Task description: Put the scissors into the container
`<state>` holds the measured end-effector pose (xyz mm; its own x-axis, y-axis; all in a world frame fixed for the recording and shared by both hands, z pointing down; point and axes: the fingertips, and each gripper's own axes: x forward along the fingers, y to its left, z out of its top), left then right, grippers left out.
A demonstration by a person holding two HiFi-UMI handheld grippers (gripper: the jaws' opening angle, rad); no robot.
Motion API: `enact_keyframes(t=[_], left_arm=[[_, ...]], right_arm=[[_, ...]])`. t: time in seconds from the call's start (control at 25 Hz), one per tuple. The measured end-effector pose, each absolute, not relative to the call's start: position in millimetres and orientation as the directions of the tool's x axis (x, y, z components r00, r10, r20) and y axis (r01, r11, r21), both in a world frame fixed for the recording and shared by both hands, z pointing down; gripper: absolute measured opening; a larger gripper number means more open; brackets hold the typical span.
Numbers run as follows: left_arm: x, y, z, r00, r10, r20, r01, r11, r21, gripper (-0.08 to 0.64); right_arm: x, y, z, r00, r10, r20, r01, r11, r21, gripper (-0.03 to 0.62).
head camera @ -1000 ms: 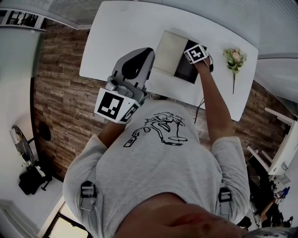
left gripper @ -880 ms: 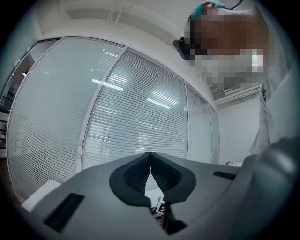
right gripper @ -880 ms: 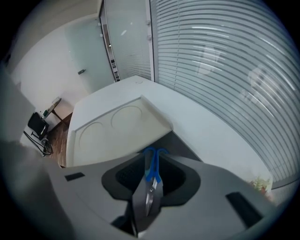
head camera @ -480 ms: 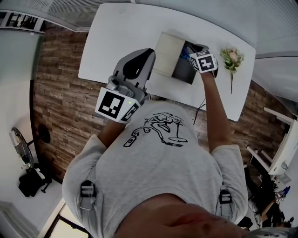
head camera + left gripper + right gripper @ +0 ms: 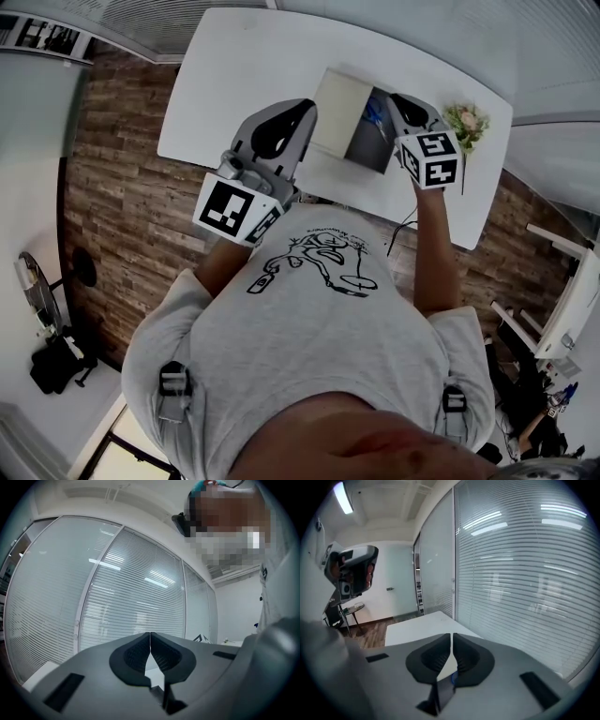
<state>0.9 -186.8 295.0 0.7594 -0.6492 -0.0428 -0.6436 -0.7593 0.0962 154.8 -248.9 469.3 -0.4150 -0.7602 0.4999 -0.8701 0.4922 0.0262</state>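
Note:
The container [image 5: 349, 120], a box with a pale lid part and a dark inside, stands on the white table [image 5: 234, 66]. Blue scissors handles [image 5: 375, 114] show inside it at its right end. My right gripper [image 5: 403, 99] hangs above the box's right edge, clear of the scissors. Its jaws have just been closing and stand almost together with nothing between them [image 5: 452, 635]; a bit of blue [image 5: 452, 678] shows below them. My left gripper [image 5: 292, 110] is held level left of the box, shut and empty [image 5: 150, 633].
A flower sprig [image 5: 466, 120] lies on the table right of the box. A black cable [image 5: 399, 223] hangs off the near table edge. Wooden floor surrounds the table. Glass walls with blinds [image 5: 525, 573] stand behind it.
The right gripper has risen out of the container and drawn back to the right, its jaws closing. The blue scissors now show in the box. The left gripper stayed put.

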Motion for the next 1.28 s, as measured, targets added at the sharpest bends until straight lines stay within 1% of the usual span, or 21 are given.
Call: enact_keyframes(t=[0.28,0.48,0.84,1.28], left_arm=[[6,-186,294,0.768,-0.639,-0.038,-0.634,-0.768,0.092,0.020],[10,-185,293,0.777,-0.629,-0.036,-0.624,-0.776,0.089,0.020],[17,-183,294,0.796,-0.604,-0.026,-0.600,-0.795,0.090,0.020],[20,-182,292,0.804,-0.594,-0.025,-0.591,-0.803,0.082,0.020]], right_arm=[[160,-221,397,-0.423,-0.830,0.364,-0.883,0.468,0.039,0.017],[163,-196,361,-0.420,-0.859,0.294,-0.890,0.453,0.052,0.012],[158,-167,309,-0.423,-0.885,0.196,-0.887,0.448,0.108,0.008],[149,-140,274,-0.401,-0.910,0.109,-0.899,0.414,0.144,0.006]])
